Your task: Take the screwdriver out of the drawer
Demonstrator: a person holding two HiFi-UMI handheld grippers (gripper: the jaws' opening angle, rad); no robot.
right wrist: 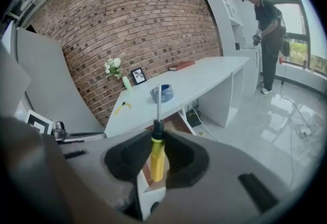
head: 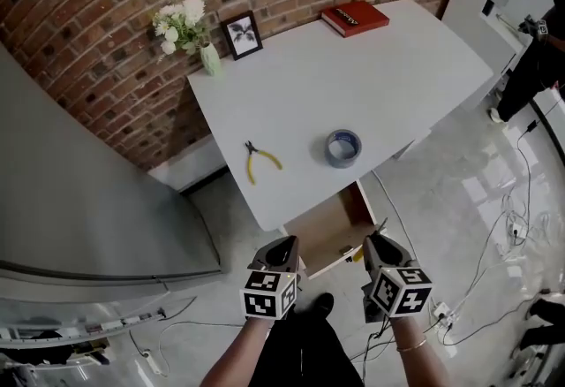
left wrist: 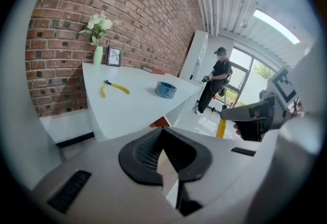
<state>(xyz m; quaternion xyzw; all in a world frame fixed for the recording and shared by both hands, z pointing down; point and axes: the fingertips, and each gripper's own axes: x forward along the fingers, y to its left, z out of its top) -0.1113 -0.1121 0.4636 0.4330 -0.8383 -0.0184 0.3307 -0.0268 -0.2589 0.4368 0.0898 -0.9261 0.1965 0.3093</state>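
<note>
Nearest the camera, at six o'clock, the right gripper (right wrist: 158, 137) is clenched on the screwdriver (right wrist: 157, 160), yellow handle between the pads and shaft pointing to twelve. The left gripper (left wrist: 163, 133) is beside it, jaws closed on nothing. Just beyond them the drawer (head: 328, 231) hangs open under the white table (head: 353, 85). The tool looks clear of the drawer, so the removal seems all but done, with perhaps only setting it down left. Farther off on the tabletop, yellow pliers (head: 260, 163) lie at eleven o'clock and a tape roll (head: 342, 148) at twelve.
</note>
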